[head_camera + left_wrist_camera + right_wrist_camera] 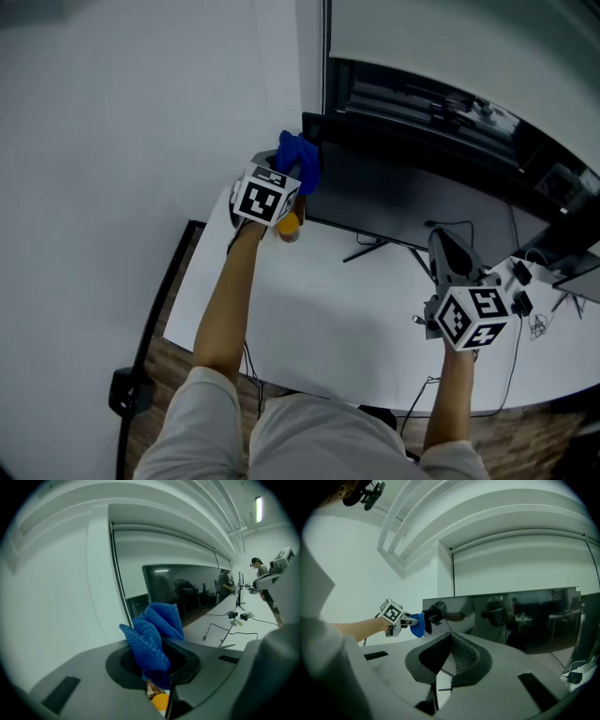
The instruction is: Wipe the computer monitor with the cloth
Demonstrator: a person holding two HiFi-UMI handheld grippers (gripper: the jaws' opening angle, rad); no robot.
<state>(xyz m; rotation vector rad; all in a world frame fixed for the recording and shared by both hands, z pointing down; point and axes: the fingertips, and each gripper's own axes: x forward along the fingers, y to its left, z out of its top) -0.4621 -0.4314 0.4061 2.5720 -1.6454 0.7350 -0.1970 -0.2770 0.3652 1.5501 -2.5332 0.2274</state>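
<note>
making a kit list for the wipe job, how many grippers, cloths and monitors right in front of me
grippers: 2 (left gripper, right gripper)
blue cloth: 1
computer monitor: 1
total: 4

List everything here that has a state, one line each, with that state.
left gripper, shut on the cloth, raised at the left edge of the monitor
cloth, bunched up, pinched between the left jaws
right gripper, shut, nothing between its jaws
monitor, upright on the desk, screen dark
</note>
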